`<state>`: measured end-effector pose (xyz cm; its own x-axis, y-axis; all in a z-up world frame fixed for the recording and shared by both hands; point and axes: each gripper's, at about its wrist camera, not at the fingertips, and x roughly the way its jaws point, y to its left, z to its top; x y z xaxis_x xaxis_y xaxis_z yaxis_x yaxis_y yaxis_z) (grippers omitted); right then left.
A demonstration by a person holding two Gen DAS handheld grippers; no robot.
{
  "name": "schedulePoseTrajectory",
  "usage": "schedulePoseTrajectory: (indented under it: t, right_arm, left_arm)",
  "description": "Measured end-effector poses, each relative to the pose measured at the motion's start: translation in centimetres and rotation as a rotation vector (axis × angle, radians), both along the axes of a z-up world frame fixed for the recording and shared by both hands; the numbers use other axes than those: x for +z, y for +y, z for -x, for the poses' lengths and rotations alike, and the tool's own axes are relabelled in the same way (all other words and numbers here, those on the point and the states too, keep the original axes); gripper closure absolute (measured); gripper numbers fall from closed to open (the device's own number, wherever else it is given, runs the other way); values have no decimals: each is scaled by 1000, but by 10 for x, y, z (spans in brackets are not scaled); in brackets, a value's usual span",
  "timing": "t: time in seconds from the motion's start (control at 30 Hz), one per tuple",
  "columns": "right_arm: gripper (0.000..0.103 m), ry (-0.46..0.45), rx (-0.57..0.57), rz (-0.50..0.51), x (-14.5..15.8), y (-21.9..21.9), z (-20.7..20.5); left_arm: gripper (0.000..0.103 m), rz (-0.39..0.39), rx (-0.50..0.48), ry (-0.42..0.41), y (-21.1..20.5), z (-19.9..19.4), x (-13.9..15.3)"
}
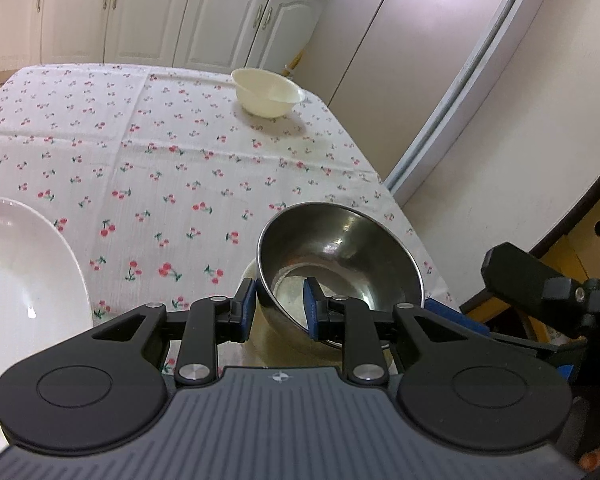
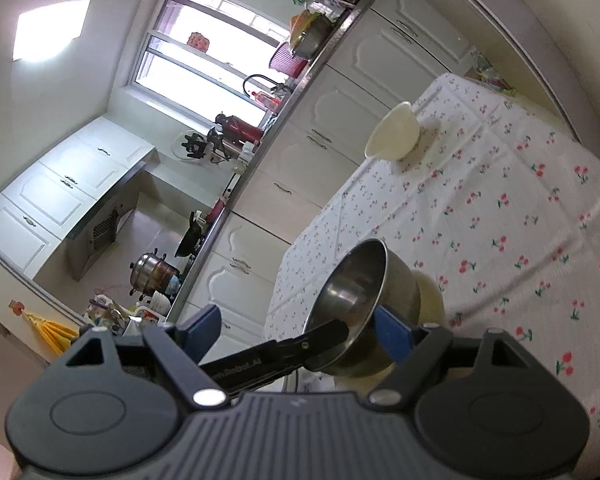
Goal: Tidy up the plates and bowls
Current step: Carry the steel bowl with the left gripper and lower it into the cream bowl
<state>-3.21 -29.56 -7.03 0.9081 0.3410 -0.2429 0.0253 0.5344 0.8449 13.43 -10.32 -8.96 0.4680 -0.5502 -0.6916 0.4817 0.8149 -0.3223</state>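
A steel bowl (image 1: 340,256) sits tilted in a cream bowl (image 1: 247,277) at the table's near right corner. My left gripper (image 1: 279,308) is shut on the steel bowl's near rim, one pad outside the wall and one inside. In the right wrist view one of its black fingers (image 2: 320,338) reaches into the steel bowl (image 2: 356,292), which rests on the cream bowl (image 2: 432,296). My right gripper (image 2: 298,332) stands open; its right pad (image 2: 392,336) lies against the bowl's outer wall and the other pad is far from it. A second cream bowl (image 1: 268,94) stands at the far edge.
A large white plate (image 1: 24,280) lies at the near left on the cherry-print tablecloth (image 1: 160,168). The table's right edge drops off beside the steel bowl. A fridge (image 1: 400,60) stands to the right, and white cabinets (image 1: 140,12) line the wall behind.
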Motion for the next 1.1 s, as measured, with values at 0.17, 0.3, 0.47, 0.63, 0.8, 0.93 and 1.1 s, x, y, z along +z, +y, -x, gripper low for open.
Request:
schedulePoseTrajectory:
  t: [0.17, 0.3, 0.47, 0.63, 0.8, 0.93, 1.1]
  right_arm:
    - [19, 16, -5, -1, -3, 1, 2]
    - [19, 24, -2, 3, -3, 3, 3]
    - [19, 28, -1, -2, -4, 3, 2]
    - [19, 33, 3, -7, -5, 2, 2]
    - [19, 31, -9, -9, -4, -1, 3]
    - [19, 28, -26, -14, -4, -4, 6]
    - [8, 28, -62, -12, -1, -12, 10]
  left_arm:
    - [77, -9, -9, 6, 2, 5, -4]
    - [76, -7, -12, 4, 6, 8, -5]
    - [68, -1, -22, 10, 7, 6, -7]
    - [43, 26, -30, 28, 9, 7, -5]
    - [17, 45, -32, 19, 15, 11, -1]
    - [15, 63, -5, 19, 23, 7, 3]
    - [11, 75, 30, 9, 32, -2, 11]
